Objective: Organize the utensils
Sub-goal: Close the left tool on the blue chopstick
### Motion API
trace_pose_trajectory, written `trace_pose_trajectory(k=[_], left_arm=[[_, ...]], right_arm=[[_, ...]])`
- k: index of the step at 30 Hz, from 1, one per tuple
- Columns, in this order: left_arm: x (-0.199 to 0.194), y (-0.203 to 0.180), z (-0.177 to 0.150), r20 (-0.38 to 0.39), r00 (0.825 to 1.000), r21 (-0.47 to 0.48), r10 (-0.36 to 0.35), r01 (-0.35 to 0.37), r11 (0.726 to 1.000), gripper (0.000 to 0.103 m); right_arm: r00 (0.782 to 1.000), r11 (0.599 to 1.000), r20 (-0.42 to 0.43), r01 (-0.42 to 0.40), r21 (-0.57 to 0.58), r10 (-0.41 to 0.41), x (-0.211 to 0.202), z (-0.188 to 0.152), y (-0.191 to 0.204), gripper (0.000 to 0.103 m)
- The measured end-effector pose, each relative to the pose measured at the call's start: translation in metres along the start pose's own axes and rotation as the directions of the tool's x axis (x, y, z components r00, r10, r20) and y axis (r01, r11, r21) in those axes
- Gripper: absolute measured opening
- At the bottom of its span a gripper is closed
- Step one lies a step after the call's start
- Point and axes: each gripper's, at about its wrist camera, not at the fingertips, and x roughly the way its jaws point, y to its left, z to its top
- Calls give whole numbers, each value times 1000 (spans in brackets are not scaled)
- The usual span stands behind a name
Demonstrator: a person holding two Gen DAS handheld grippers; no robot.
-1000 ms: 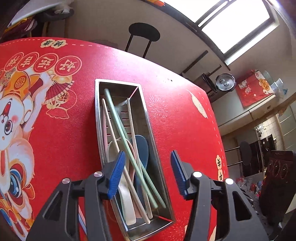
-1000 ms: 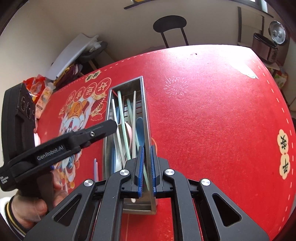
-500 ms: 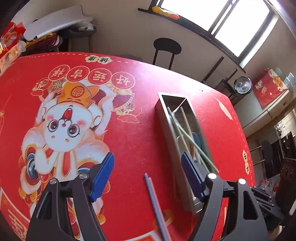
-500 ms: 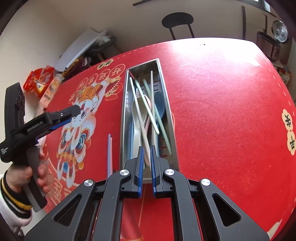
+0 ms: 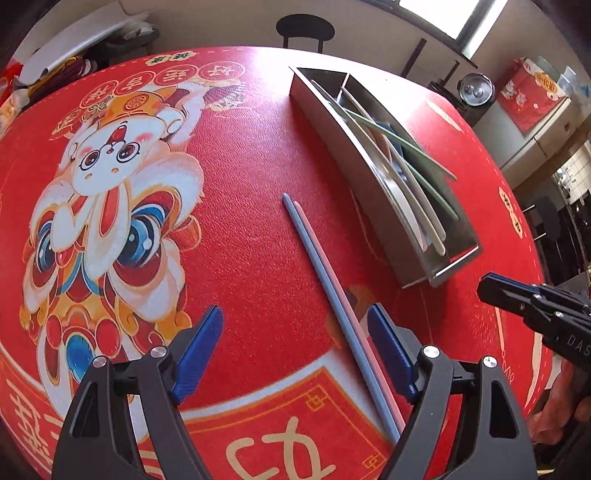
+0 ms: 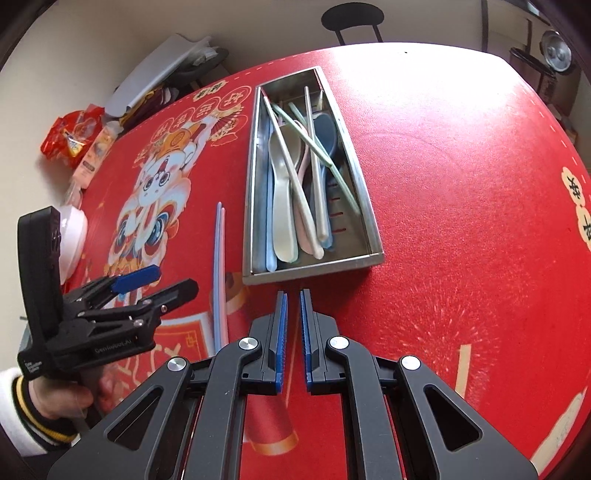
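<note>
A steel utensil tray (image 5: 373, 177) (image 6: 364, 192) on the red tablecloth holds several pastel spoons (image 6: 282, 192) and chopsticks (image 6: 317, 147). A blue and pink pair of chopsticks (image 5: 332, 295) (image 6: 218, 266) lies on the cloth just left of the tray. My left gripper (image 5: 295, 339) is open and empty, low over the near end of that pair, which runs between its fingers close to the right one; it also shows in the right wrist view (image 6: 155, 284). My right gripper (image 6: 291, 332) is nearly shut and empty, hovering in front of the tray's near end.
The round table has a red cloth with a lion-dance print (image 5: 107, 206). Snack packets (image 6: 74, 136) and a white bowl (image 6: 72, 236) sit at its left edge. A black stool (image 6: 352, 18) stands beyond the far edge.
My left gripper has swung from over the tray to the left and down over the loose chopstick pair. My right gripper has pulled back from the tray and stays nearly shut.
</note>
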Motion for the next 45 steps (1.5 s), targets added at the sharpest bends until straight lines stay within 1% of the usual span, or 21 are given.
trace_pose_trajectory(k=[3,8,13,14,17,25,27,28,29,30,33,34,35,36,37,38,45], left_arm=[[5,-5,-6,-21,1000,30,16,-15,999,79],[13,-8,-9,-41,998,43,56,-54,998,79],[17,-12,-7,-33,995,71,98,-96,993,82],[18,-12,-7,-33,993,77,111,-108,991,83],[18,-8,-5,-43,990,61,134,-131,989,86],[16,0,0,-49,984,45,172,-170,984,86],[16,2,1,-46,984,42,173,-171,984,84],[16,1,2,-42,984,43,172,-170,985,79],[17,1,3,-43,984,45,175,-173,984,72],[19,1,5,-51,981,53,188,-185,981,68],[20,-1,12,-40,981,67,192,-189,980,61],[20,-1,14,-35,981,69,190,-187,980,54],[20,-1,15,-28,982,70,189,-187,980,42],[18,1,17,-22,982,66,190,-188,980,36],[18,3,19,-21,982,61,188,-186,981,21],[17,6,20,-20,982,54,187,-186,981,15],[7,37,14,-17,990,0,140,-140,990,9]], right_arm=[[1000,1000,-3,6,25,-6,2,-6,-6,8],[1000,999,-5,16,52,-15,2,-10,-14,8],[1000,998,-6,15,62,-15,1,-12,-18,8],[1000,998,-7,15,62,-15,1,-12,-18,8],[1000,998,-6,14,64,-14,1,-12,-19,8],[1000,998,-13,8,61,-7,3,-11,-18,8],[1000,999,-20,5,52,-4,5,-11,-16,8],[1000,999,-25,4,47,-2,6,-11,-14,8],[1000,999,-31,3,42,-1,8,-12,-14,8],[999,999,-40,3,37,-2,10,-12,-12,8],[998,1000,-58,7,20,-6,15,-15,-7,8],[998,1000,-65,8,13,-7,17,-16,-5,8],[998,1000,-69,9,6,-8,19,-16,-3,8],[997,1000,-74,8,-2,-9,20,-16,0,8],[997,1000,-79,8,-14,-9,22,-16,3,8],[997,1000,-82,8,-25,-10,23,-16,6,8],[994,997,-106,2,-81,-10,35,-17,24,8]])
